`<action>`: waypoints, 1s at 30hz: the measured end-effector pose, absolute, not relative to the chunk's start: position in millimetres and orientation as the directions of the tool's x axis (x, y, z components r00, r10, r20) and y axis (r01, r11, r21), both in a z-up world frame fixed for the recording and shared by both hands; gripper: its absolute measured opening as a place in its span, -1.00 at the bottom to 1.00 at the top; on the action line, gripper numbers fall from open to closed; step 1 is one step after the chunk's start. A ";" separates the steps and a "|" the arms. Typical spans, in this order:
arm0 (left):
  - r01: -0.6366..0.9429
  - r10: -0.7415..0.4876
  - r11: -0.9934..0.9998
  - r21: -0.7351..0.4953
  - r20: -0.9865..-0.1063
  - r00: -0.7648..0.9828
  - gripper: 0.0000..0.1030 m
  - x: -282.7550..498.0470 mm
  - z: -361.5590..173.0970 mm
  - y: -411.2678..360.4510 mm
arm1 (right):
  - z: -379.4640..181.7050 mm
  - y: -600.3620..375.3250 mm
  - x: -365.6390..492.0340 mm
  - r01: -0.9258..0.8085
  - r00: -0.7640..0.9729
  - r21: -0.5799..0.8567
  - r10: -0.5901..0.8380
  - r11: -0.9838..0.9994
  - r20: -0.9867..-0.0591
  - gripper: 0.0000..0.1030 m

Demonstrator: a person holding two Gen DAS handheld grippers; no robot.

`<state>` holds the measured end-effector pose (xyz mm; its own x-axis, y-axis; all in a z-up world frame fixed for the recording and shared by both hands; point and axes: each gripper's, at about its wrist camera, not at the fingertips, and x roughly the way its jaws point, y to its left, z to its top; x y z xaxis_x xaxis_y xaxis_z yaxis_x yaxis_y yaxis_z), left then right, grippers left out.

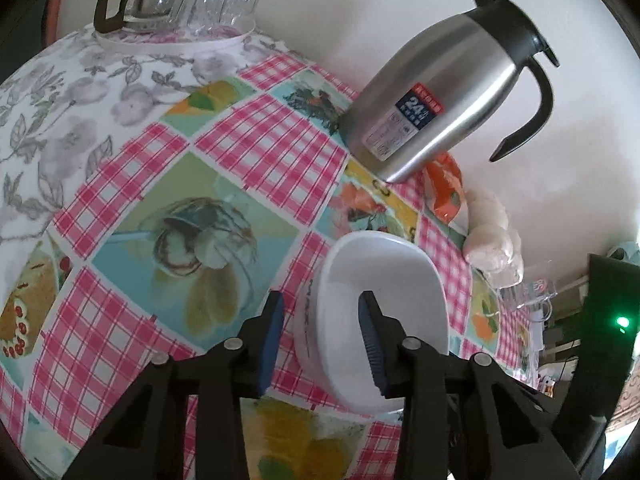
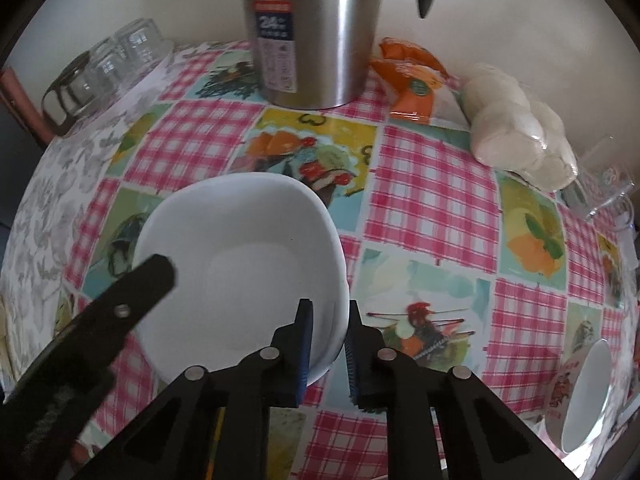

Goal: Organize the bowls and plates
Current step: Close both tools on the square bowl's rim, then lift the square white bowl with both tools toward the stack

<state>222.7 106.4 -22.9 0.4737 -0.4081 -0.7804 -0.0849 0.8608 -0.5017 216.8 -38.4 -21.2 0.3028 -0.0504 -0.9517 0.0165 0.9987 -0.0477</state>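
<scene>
Left wrist view: left tool (image 1: 322, 334) wide open, straddling the near rim of the white bowl (image 1: 380, 280), one pad outside the wall and one pad over the inside; neither pad appears to press the rim, so nothing is gripped. The bowl sits on the surface (image 1: 248, 148), which is covered with a checked picture cloth, in front of a steel thermos jug (image 1: 440, 108). Glasses and a glass pot stand on a tray (image 1: 176, 42) at the far corner. Right wrist view: right tool (image 2: 329, 346) narrowly open with the bowl's (image 2: 248, 264) right rim between the pads; the pads look close to the wall but I cannot tell if they touch it. A second dish with a printed outside (image 2: 580, 396) sits tilted at the right edge, well apart from the bowl. Bagged white rolls (image 2: 520, 136) and an orange packet (image 2: 412, 84) lie beside the jug. Handling judgement: the bowl looks like glazed ceramic or opal glass, stiff, smooth, likely slippery and breakable. Best hold is across the rim wall, pads square to it, closing gently; lift level.
</scene>
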 end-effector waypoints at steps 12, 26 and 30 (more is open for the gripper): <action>-0.216 -0.325 0.877 -0.429 -0.861 0.392 -0.67 216.7 -42.1 135.8 | -22.3 1.8 189.0 -0.095 0.293 -0.038 -0.009 0.995 -0.956 -0.68; -0.316 -0.324 0.844 -0.434 -0.881 0.346 -0.78 178.8 -43.9 160.6 | -21.9 8.6 151.9 -0.026 0.308 0.077 0.081 0.997 -0.948 -0.68; -0.295 -0.337 0.844 -0.448 -0.871 0.357 -0.78 167.5 -29.7 160.0 | -7.3 2.9 137.8 -0.001 0.338 0.107 0.102 0.994 -0.936 -0.69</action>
